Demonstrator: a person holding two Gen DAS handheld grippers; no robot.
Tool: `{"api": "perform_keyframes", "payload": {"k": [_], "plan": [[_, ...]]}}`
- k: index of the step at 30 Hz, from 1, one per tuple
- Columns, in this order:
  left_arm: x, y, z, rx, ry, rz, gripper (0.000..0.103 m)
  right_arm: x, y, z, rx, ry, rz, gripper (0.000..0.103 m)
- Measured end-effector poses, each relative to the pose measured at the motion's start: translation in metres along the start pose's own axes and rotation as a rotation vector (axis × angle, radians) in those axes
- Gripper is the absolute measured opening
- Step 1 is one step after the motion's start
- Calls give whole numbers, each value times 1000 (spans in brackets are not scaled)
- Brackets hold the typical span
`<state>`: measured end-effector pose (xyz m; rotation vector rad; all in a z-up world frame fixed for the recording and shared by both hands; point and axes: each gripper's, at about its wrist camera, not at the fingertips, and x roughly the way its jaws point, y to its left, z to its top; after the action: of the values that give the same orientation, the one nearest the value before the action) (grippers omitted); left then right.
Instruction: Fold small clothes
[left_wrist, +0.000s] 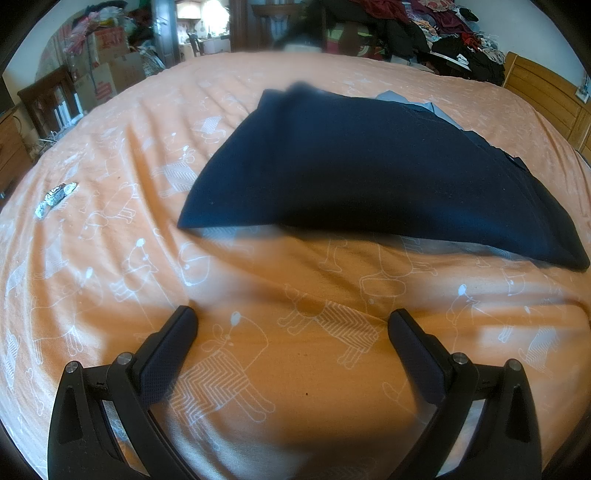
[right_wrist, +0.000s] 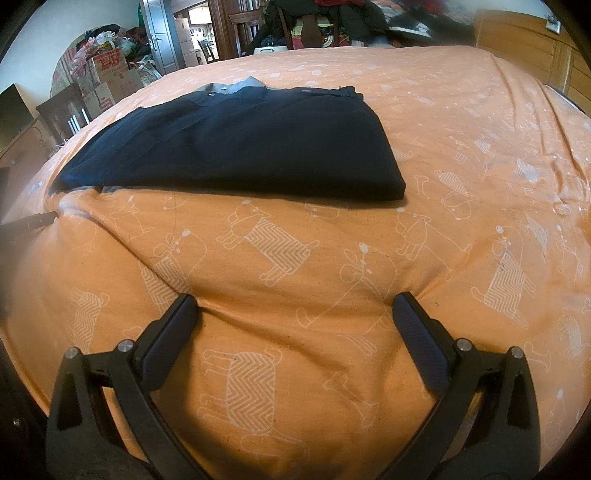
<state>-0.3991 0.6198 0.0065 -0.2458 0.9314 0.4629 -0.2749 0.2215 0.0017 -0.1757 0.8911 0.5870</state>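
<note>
Your left gripper (left_wrist: 291, 321) is spread wide, holding nothing, poised over the orange bedspread (left_wrist: 110, 258). Your right gripper (right_wrist: 295, 308) is equally wide, empty, its fingertips (right_wrist: 402, 302) pressing into the bedspread. The folded navy shirt (right_wrist: 236, 147) lies flat on the bed, beyond both.

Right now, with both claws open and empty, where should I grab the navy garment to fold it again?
Probably the near corners of the navy garment. Its near edge lies flat on the orange bedsheet, facing both claws, so come in low from the front: left claw on the left corner, right claw on the thicker right corner.
</note>
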Motion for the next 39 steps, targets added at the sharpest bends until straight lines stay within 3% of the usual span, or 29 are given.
{"api": "perform_keyframes", "payload": {"k": [39], "plan": [[3, -6, 5, 18, 3, 27, 103, 2, 5, 2, -6, -8, -14, 103]]}}
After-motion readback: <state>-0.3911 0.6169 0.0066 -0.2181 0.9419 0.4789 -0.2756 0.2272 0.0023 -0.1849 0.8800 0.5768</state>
